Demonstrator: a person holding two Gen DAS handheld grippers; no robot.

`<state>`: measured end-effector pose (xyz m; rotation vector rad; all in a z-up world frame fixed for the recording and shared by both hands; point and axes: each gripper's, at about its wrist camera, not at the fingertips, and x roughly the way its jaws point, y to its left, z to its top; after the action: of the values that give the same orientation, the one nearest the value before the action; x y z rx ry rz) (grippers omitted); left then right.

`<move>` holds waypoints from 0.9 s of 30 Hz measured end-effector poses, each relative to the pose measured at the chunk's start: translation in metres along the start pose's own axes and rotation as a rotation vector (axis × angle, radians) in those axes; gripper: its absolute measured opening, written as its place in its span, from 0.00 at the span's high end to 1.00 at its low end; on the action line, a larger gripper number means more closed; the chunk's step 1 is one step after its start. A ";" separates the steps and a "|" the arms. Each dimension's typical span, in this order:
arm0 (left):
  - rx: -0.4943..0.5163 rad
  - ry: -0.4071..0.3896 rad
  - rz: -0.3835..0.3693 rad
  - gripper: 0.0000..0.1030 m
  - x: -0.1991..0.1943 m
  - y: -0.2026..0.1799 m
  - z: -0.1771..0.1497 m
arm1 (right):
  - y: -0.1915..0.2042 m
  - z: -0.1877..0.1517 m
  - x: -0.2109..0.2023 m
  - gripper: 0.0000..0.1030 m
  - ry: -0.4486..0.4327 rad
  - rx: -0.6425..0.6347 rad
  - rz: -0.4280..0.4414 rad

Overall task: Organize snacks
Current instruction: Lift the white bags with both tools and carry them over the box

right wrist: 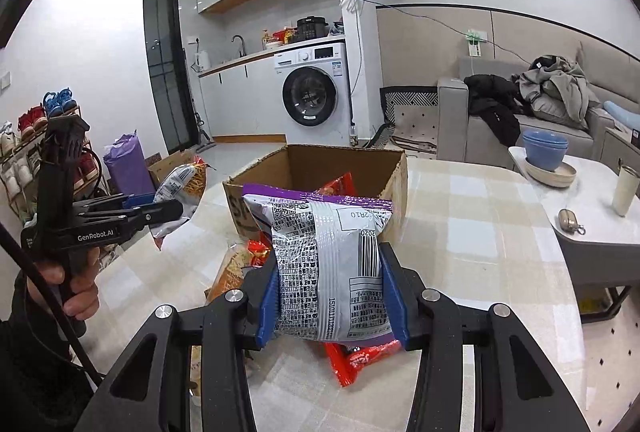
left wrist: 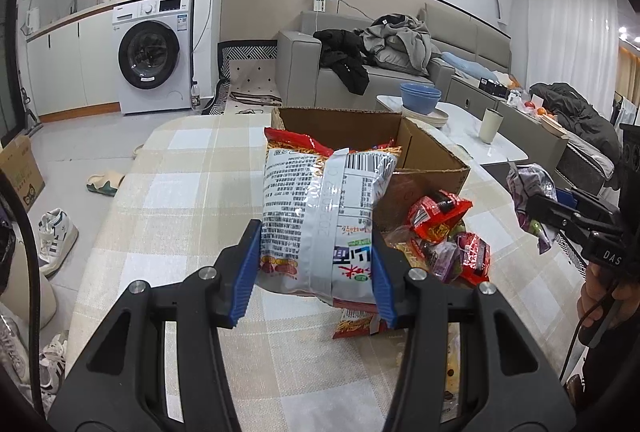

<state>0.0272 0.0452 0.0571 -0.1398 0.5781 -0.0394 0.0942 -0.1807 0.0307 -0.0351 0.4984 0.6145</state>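
Observation:
My left gripper (left wrist: pixel 314 252) is shut on a silver and red snack bag (left wrist: pixel 320 207), held above the checked table in front of the open cardboard box (left wrist: pixel 424 155). In the right wrist view that same gripper (right wrist: pixel 168 205) shows at the left with its bag (right wrist: pixel 180 187). My right gripper (right wrist: pixel 332 296) is shut on a silver snack bag with a purple top (right wrist: pixel 328 256), also raised before the box (right wrist: pixel 316 163). From the left wrist view, the right gripper (left wrist: pixel 538 211) grips the purple bag (left wrist: pixel 532 191) at the far right. Loose snack packets (left wrist: pixel 444 236) lie beside the box.
The checked tablecloth (left wrist: pixel 180 191) covers the table. A red packet (right wrist: pixel 360 358) lies under my right gripper. A white side table (right wrist: pixel 592 199) carries blue bowls (right wrist: pixel 544 149) and a cup (right wrist: pixel 624 191). A sofa with clothes, a washing machine and shoes fill the room behind.

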 end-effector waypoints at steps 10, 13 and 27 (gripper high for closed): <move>0.014 -0.026 -0.004 0.55 -0.001 -0.005 0.024 | 0.001 0.017 0.004 0.56 -0.053 0.030 0.020; 0.018 -0.026 -0.002 0.55 0.002 -0.006 0.028 | 0.001 0.022 0.006 0.56 -0.072 0.043 0.022; 0.013 -0.044 0.013 0.55 0.027 -0.010 0.058 | 0.007 0.046 0.028 0.56 -0.091 0.064 0.041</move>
<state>0.0818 0.0406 0.0917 -0.1238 0.5349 -0.0270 0.1306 -0.1517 0.0596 0.0637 0.4312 0.6372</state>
